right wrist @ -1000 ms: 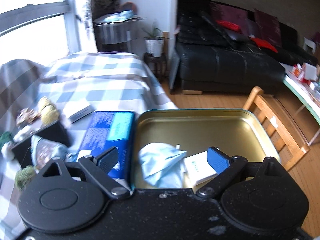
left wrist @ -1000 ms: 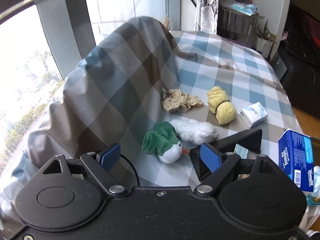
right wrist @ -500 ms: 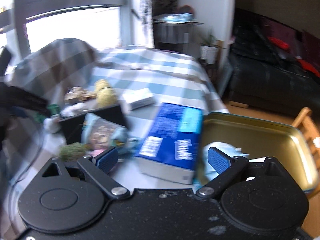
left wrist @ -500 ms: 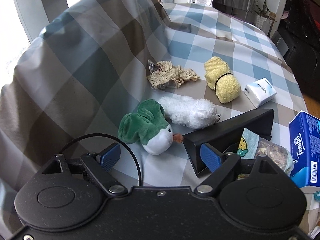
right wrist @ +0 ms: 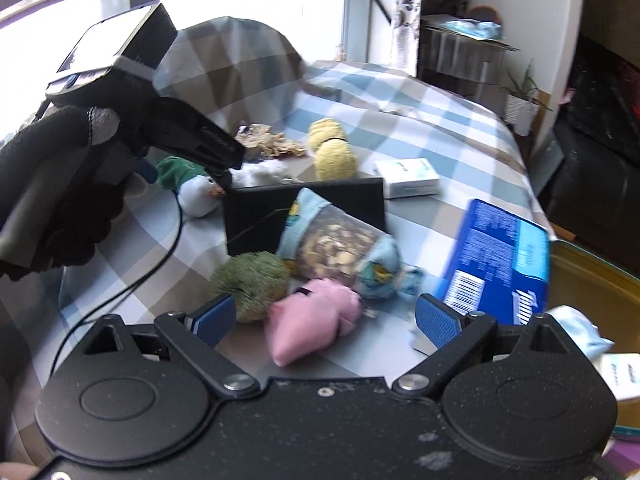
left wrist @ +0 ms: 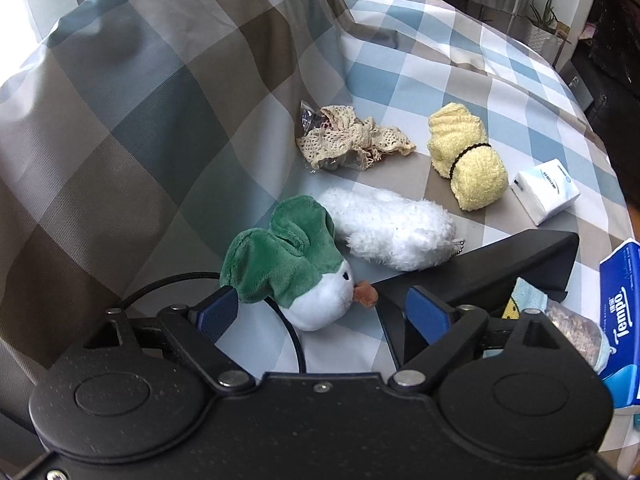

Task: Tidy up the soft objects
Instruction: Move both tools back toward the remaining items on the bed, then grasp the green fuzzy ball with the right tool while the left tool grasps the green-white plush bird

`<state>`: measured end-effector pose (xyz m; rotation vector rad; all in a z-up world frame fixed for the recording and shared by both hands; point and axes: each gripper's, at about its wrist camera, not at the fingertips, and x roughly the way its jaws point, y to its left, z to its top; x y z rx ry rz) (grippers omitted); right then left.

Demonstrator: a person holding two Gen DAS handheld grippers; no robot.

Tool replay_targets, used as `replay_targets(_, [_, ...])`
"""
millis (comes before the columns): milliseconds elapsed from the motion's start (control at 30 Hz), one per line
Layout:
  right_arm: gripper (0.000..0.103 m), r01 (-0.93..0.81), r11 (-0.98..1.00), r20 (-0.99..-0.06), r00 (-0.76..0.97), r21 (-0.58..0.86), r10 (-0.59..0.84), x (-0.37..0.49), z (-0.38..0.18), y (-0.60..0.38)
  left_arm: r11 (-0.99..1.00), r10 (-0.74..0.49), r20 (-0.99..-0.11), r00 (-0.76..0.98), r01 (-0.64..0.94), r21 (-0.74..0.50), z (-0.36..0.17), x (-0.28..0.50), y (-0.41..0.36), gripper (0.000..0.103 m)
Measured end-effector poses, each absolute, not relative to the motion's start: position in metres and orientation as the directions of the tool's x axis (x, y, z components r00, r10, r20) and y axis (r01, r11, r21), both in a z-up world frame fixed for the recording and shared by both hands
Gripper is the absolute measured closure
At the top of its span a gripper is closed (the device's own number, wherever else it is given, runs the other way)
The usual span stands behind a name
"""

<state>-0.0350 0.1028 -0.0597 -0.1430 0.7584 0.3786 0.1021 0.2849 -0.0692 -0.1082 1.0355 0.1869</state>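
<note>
A green-and-white plush bird (left wrist: 296, 280) lies on the checked cloth, just ahead of and between the fingertips of my left gripper (left wrist: 322, 312). Its jaws are opening and the pads do not press on the bird. Beyond it lie a white fluffy plush (left wrist: 392, 236), a rolled yellow towel (left wrist: 466, 160) and a lace cloth (left wrist: 352, 142). My right gripper (right wrist: 324, 318) is open above a pink plush (right wrist: 316, 324), with a green fuzzy ball (right wrist: 250, 280) by its left finger. In the right wrist view the left gripper (right wrist: 224, 172), in a gloved hand (right wrist: 52, 200), points down at the bird (right wrist: 196, 192).
A black box (left wrist: 480, 268) stands right of the bird, with a snack bag (right wrist: 340, 248) leaning on it. A blue tissue pack (right wrist: 500, 260) and a gold tin (right wrist: 592, 272) sit at the right. A small white tissue packet (left wrist: 546, 190) lies further back. A thin black cable (right wrist: 160, 256) trails across the cloth.
My left gripper has come down toward the plush bird, which now sits between its fingertips. My right gripper has swung left from the gold tin to the pink plush and green ball.
</note>
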Motion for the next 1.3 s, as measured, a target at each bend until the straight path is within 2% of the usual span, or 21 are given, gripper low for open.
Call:
replay_targets(500, [0.008,-0.489,0.867,-0.696,0.655,-0.092,0.295,-0.01,-0.092,0.178,0.96,0.141,-0.865,0.481,-0.279,0.002,-0.074,0.108,0.311,0.016])
replay_targets(700, [0.017,-0.496,0.863,-0.728,0.627,-0.097,0.279,-0.005,-0.109,0.189,0.96,0.121,-0.877,0.465,-0.279,-0.015,-0.077,0.117,0.312,0.016])
replay_targets(800, [0.03,-0.497,0.863,-0.739,0.615,-0.094,0.274,-0.004,-0.115,0.189,0.954,0.077,-0.882,0.464,-0.291,-0.07,-0.076,0.121,0.317,0.016])
replay_targets(833, [0.038,-0.498,0.862,-0.739,0.616,-0.096,0.273,-0.005,-0.115,0.189,0.951,0.063,-0.884,0.463,-0.295,-0.086,-0.076,0.123,0.319,0.016])
replay_targets(1033, [0.041,-0.471,0.882,-0.743,0.601,-0.031,0.294,-0.003,-0.112,0.181,0.939,-0.007,-0.893,0.45,-0.305,-0.162,-0.076,0.131,0.328,0.016])
replay_targets(1300, [0.041,-0.469,0.883,-0.74,0.6,-0.019,0.303,-0.007,-0.113,0.181,0.94,-0.019,-0.893,0.449,-0.297,-0.169,-0.068,0.129,0.329,0.017])
